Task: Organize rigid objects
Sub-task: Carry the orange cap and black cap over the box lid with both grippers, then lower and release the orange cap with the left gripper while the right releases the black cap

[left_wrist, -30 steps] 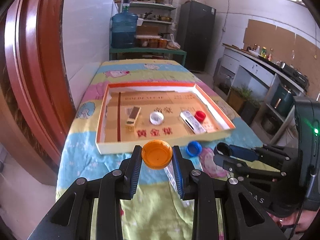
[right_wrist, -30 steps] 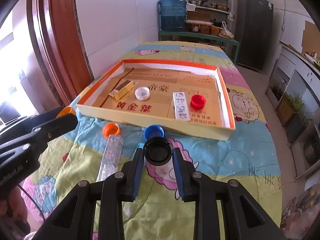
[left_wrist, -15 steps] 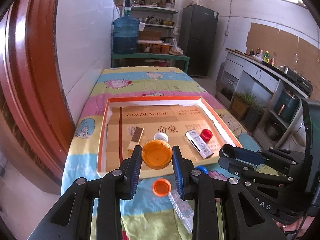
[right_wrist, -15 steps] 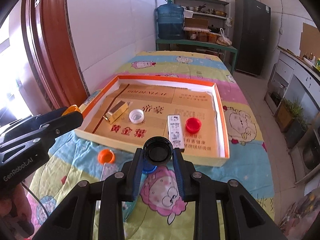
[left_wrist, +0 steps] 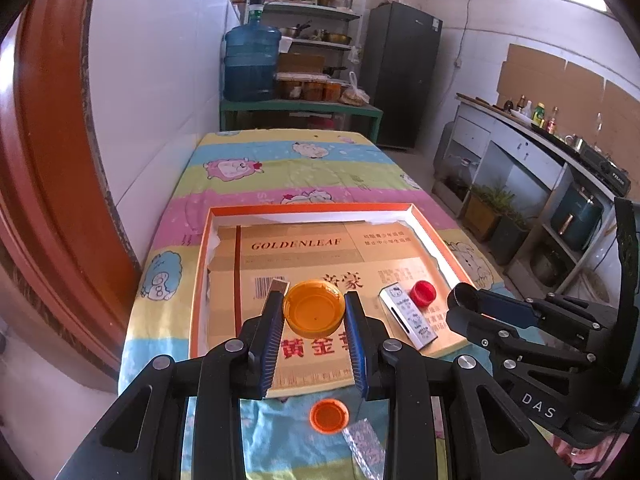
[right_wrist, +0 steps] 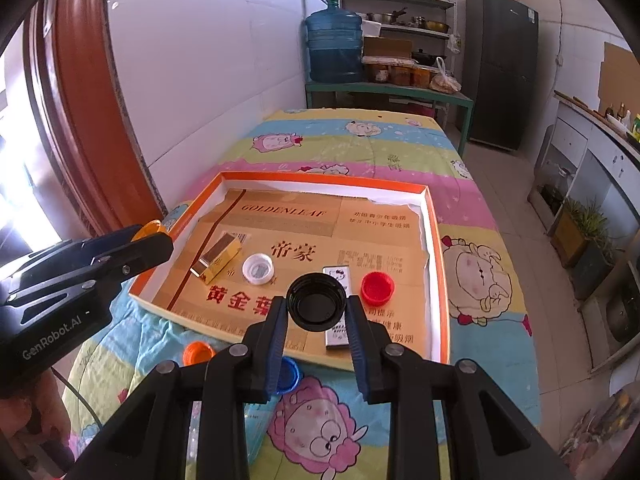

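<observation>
left gripper (left_wrist: 314,314) clamped on a big orange cap (left_wrist: 314,311), open side up, held above the near part of the tray (left_wrist: 199,280). right gripper (right_wrist: 317,310) clamped on a black cap (right_wrist: 317,307), open side up too, held above the tray's near edge.

tray is a shallow orange-rimmed box with a cardboard sheet lining it, sitting on a cartoon-print cloth (right_wrist: 360,148) over the table. inside it: gold box (right_wrist: 218,258) on the left, white cap (right_wrist: 258,268) just beside it, white box (left_wrist: 408,316) partly hidden behind the black cap in the right view, red cap (right_wrist: 377,288) just to its right.

still outside on the cloth, near the tray's front edge: small orange cap (left_wrist: 329,416), blue cap (right_wrist: 288,376) partly behind the right gripper's finger, and a clear plastic tube (left_wrist: 366,446) touching or just next to the small orange cap.

each gripper shows in the other's view.
</observation>
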Demonstrator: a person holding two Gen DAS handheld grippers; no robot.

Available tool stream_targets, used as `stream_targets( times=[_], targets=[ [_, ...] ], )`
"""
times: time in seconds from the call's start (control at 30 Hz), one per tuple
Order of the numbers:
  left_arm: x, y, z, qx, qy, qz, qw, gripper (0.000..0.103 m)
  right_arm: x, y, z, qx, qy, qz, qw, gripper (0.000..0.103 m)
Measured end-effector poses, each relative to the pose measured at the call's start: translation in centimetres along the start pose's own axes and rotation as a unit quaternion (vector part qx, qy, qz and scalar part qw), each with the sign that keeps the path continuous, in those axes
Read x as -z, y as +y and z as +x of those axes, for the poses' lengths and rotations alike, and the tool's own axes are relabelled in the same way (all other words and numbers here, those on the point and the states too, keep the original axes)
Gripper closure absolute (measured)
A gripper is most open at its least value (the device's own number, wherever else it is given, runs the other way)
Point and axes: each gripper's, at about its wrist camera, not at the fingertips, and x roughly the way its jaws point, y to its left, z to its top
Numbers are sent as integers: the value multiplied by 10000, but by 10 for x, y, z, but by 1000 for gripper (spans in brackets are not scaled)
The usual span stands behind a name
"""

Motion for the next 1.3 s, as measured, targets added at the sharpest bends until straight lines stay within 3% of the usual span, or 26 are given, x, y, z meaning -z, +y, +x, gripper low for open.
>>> stream_targets(
  times=[0.8, 1.3],
  targets=[
    [-38, 18, 56, -84, 313, -221, 9992, 72, -41, -27, 48, 25, 249, 84, 9997, 73],
    [-56, 17, 115, -34, 852, -196, 9962, 72, -65, -45, 96, -11, 657, 297, 9974, 73]
  ],
)
